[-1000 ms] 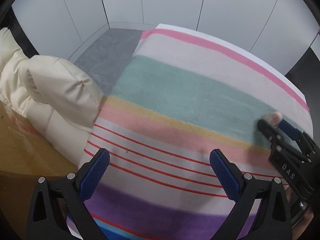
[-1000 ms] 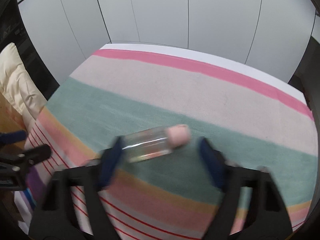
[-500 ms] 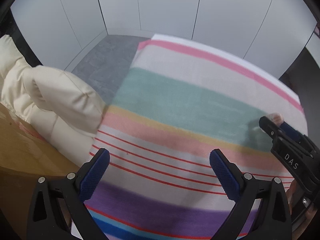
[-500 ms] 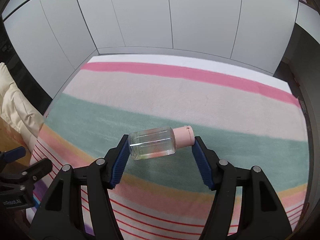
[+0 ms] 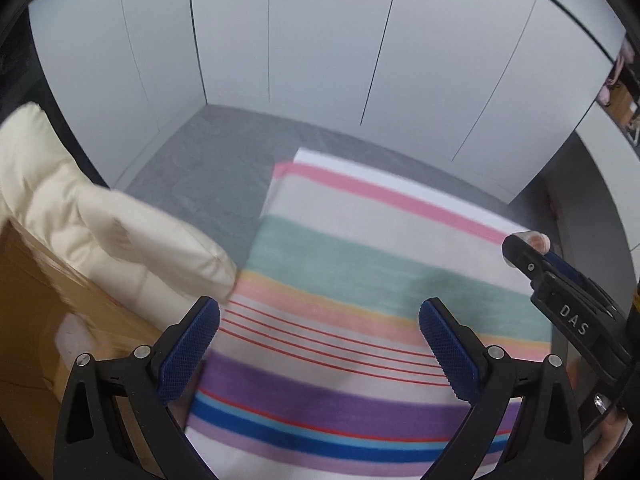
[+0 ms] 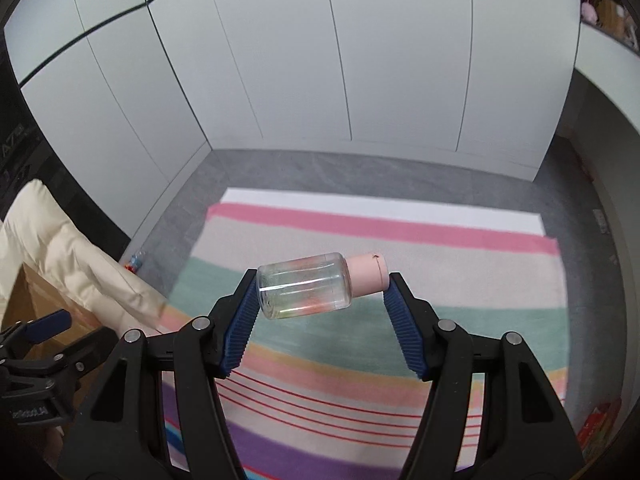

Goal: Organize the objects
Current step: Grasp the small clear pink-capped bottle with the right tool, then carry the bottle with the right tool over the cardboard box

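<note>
A grey floor [image 6: 304, 168] is bounded by white panelled cabinet doors [image 6: 280, 60], and a striped rug [image 6: 400, 320] in pink, teal, red, purple and blue bands is spread across it. At the left edge a cream padded jacket [image 5: 100, 236] is draped over a brown cardboard box [image 5: 36, 312].

In the right wrist view a small clear bottle [image 6: 304, 286] with a pink cap [image 6: 366, 273] is held above the rug by the right gripper [image 6: 320, 304]. The bottle is clamped end to end: its base is pressed against the left blue pad and its cap against the right pad. Its long axis is laid nearly level across the gap, with the cap end pointed to the right and tilted slightly upward. A little clear liquid can be seen inside.

The left gripper [image 5: 320, 344] is seen in its own view with its blue-padded fingers [image 5: 192, 344] spread wide apart, nothing between them, only the rug beneath. At that view's right edge the right gripper [image 5: 560, 300] is visible, with the pink cap [image 5: 536, 240] just seen at its tip.
</note>
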{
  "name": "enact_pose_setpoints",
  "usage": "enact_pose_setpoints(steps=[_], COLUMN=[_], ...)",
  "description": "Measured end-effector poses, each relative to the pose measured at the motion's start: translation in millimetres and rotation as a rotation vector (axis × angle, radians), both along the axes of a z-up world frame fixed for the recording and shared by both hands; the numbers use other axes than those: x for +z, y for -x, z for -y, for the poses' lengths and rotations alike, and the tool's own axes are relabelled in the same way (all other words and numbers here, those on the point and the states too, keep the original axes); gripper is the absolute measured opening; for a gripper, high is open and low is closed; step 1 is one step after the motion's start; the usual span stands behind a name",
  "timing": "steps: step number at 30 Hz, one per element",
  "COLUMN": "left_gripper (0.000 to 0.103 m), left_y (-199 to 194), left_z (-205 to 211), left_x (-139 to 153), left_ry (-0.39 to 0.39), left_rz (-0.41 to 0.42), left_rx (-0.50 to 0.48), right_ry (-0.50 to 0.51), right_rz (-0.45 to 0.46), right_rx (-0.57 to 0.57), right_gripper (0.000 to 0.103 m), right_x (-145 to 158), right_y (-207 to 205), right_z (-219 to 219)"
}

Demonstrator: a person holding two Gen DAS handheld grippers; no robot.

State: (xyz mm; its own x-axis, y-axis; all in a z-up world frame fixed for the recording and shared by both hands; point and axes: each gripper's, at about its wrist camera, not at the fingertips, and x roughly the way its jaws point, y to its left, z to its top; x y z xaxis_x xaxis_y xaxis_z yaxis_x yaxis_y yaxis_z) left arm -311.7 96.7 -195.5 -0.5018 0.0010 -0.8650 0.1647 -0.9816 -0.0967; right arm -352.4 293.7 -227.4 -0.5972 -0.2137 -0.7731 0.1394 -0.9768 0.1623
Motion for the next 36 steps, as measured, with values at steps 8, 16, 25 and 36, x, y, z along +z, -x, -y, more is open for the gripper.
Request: enact_pose_setpoints(steps=[8,16,25,36], left_gripper=[0.101,0.101,0.101,0.101], left_y=[-33.4,-66.6,-121.6,-185.5], left_z=[18.3,55.2,137.5,251.2], left_x=[78.7,102.9,121.5,118.6], left_ry=[0.025,0.087,0.126,0.133], left_rz=[-0.079,-0.055,-0.079,-0.046], left_rx=[0.011,-0.002,0.076,0.251], right_ry=[-0.056,-0.072,-0.085,-0.103], right_rz=[-0.042,-0.052,-0.031,0.035], right_rx=[-0.005,0.01,0.121,0.307], right_gripper=[0.065,0.065,0.065,0.065], right_x=[82.8,120.9,123.9,101.9], right_y=[-29.4,-67.5,-113.4,-172.6], right_z=[12.9,52.6,147.2,278.4])
